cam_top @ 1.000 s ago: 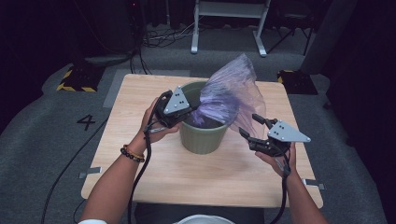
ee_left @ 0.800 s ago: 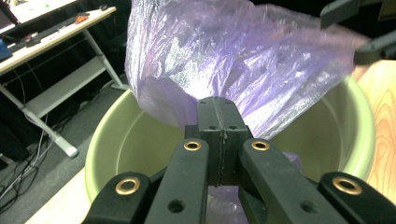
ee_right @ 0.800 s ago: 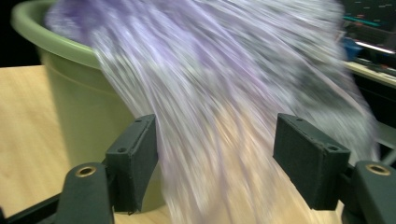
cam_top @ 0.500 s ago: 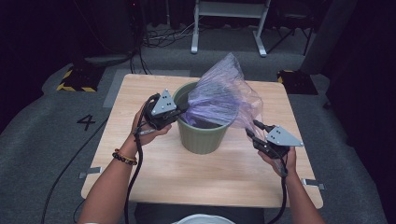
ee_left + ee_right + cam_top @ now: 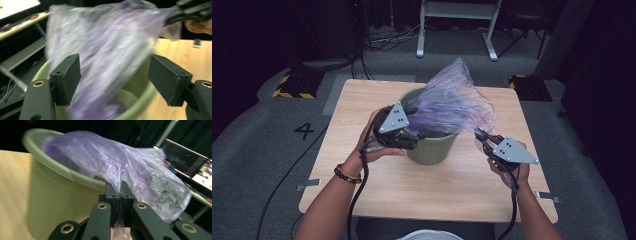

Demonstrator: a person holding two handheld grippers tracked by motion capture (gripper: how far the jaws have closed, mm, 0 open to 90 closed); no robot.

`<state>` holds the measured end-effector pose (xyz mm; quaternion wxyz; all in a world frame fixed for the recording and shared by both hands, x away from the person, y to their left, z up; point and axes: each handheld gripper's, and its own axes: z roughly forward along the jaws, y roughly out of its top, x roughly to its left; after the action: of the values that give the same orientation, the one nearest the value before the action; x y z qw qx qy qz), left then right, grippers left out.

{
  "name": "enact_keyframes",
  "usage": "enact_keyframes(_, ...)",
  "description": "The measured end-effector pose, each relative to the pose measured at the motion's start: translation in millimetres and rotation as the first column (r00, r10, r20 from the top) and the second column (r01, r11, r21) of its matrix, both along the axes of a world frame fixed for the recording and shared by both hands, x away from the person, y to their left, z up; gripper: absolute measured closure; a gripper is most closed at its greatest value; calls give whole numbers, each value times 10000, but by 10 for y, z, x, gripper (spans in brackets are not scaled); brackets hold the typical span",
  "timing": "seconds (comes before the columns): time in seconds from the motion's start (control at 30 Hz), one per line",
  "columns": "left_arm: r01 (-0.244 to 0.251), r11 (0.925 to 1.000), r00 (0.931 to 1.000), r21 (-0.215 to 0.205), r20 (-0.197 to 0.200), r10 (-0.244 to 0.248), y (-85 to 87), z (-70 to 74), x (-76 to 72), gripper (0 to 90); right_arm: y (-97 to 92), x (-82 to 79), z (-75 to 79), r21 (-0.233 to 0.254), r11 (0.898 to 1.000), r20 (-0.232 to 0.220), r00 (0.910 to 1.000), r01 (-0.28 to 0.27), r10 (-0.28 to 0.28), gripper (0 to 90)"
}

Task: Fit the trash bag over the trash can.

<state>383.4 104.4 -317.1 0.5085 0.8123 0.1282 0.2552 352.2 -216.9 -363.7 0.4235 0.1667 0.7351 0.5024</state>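
A green plastic bin (image 5: 432,150) stands mid-table with a crumpled purple plastic bag (image 5: 452,102) sticking out of it and billowing up to the right. My left gripper (image 5: 414,137) is at the bin's near left rim. Its jaws have just been opening and stand apart (image 5: 113,75), with the bag (image 5: 105,45) loose between them over the bin rim (image 5: 140,100). My right gripper (image 5: 479,135) is just right of the bin. Its jaws have just been closing and are shut (image 5: 120,192) on a fold of the bag (image 5: 140,165) beside the bin wall (image 5: 50,200).
The wooden table (image 5: 412,190) has bare surface in front of the bin and to both sides. A white rounded object (image 5: 429,235) shows at the near edge. Beyond the table stand a white frame (image 5: 457,30) and black-and-yellow blocks (image 5: 294,87) on the grey floor.
The left gripper's jaws have opened and the right gripper's jaws have closed on the bag's edge. The bag now leans more toward the right gripper.
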Motion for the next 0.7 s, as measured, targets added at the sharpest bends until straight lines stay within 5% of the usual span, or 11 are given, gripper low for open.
enact_keyframes(0.17, 102, 9973, 9994, 721, 329, -126, -232, 19, -85, 386, 102, -121, 77, -225, 9975, 69, 9977, -674, 675, 872)
enact_keyframes(0.27, 56, 9914, 9987, 1310, 490, -121, -303, -17, -80, 613, 137, -189, 113, -123, 9935, -106, 9935, -1132, 1130, 856)
enact_keyframes(0.43, -5, 9869, 9979, 1616, 643, -101, -299, -79, -90, 894, 158, -259, 141, 15, 9871, -168, 9870, -1598, 1598, 816)
enact_keyframes(0.7, -274, 9922, 9974, 1214, 700, 190, -88, -179, -131, 900, 137, -334, 154, 460, 9711, -412, 9708, -2343, 2362, 560)
